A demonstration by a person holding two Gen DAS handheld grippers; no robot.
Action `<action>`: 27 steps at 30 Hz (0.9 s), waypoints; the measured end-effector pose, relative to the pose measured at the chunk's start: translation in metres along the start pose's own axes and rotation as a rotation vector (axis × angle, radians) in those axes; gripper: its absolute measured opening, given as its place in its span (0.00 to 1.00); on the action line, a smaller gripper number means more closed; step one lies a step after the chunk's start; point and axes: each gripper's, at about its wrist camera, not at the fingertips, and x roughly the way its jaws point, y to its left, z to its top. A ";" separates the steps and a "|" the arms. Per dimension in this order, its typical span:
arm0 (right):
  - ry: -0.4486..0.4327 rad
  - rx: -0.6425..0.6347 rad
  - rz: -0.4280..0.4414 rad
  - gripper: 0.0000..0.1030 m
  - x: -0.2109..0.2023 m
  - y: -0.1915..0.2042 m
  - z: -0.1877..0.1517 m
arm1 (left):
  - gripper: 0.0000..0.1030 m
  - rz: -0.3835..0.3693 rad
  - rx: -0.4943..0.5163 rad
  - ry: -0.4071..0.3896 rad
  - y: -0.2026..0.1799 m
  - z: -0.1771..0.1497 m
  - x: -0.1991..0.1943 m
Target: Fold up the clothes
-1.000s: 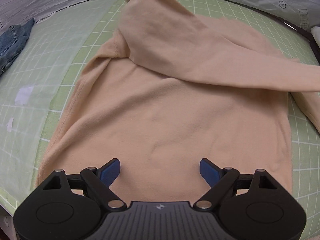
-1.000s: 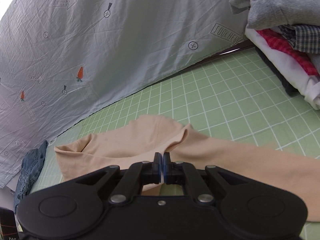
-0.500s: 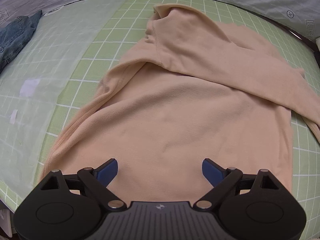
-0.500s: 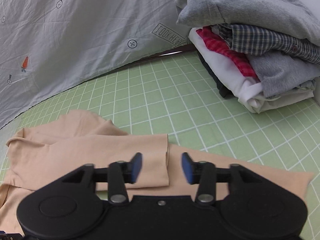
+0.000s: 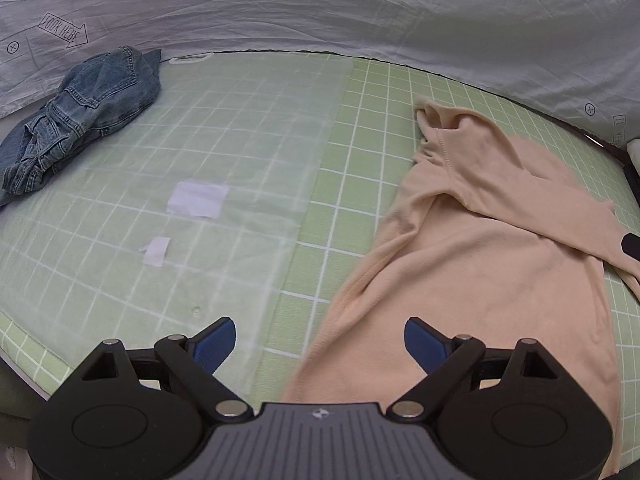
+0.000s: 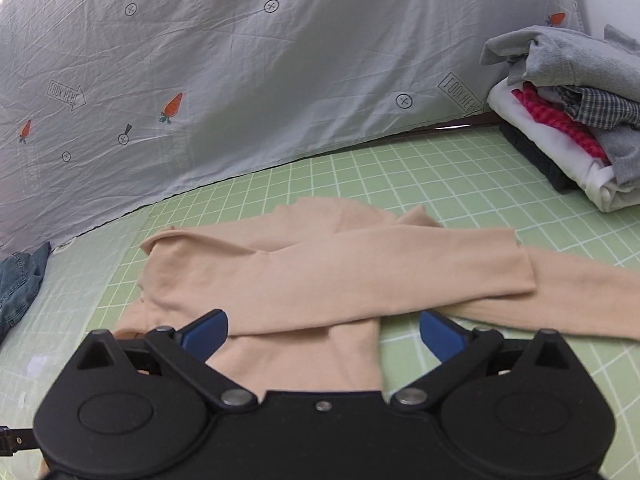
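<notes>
A peach long-sleeved top [image 5: 480, 264] lies flat on the green grid mat [image 5: 352, 152], one sleeve folded across its body [image 6: 360, 272]. My left gripper [image 5: 320, 344] hovers open over the top's left edge, with nothing between its blue pads. In the right wrist view my right gripper [image 6: 324, 330] stands over the top below the folded sleeve; its jaws are opening wide and hold nothing. The second sleeve [image 6: 580, 300] stretches out to the right on the mat.
A crumpled denim garment [image 5: 80, 112] lies at the mat's far left. A stack of folded clothes [image 6: 572, 120] sits at the back right. A grey printed sheet [image 6: 240, 80] hangs behind the mat. Two white paper scraps [image 5: 196, 200] lie on the pale plastic sheet.
My right gripper opened, released the sleeve, which now lies across the top, and drew back. My left gripper swung left, so the top now sits at the right of its view.
</notes>
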 end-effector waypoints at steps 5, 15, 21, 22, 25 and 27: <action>0.021 -0.026 0.002 1.00 0.004 0.077 -0.036 | 0.89 -0.033 0.022 0.004 0.061 0.010 0.002; 0.130 -0.028 -0.037 0.87 0.022 0.218 -0.087 | 0.89 -0.089 0.117 0.037 0.134 0.020 0.015; 0.176 -0.074 -0.012 0.42 0.017 0.260 -0.109 | 0.89 -0.117 0.160 0.075 0.151 0.017 0.026; 0.182 -0.074 -0.013 0.32 0.016 0.264 -0.112 | 0.89 -0.120 0.164 0.076 0.153 0.017 0.026; 0.207 -0.068 -0.005 0.18 0.018 0.271 -0.118 | 0.89 -0.129 0.177 0.083 0.158 0.017 0.028; 0.207 -0.065 -0.013 0.18 0.019 0.274 -0.120 | 0.89 -0.134 0.184 0.088 0.159 0.017 0.029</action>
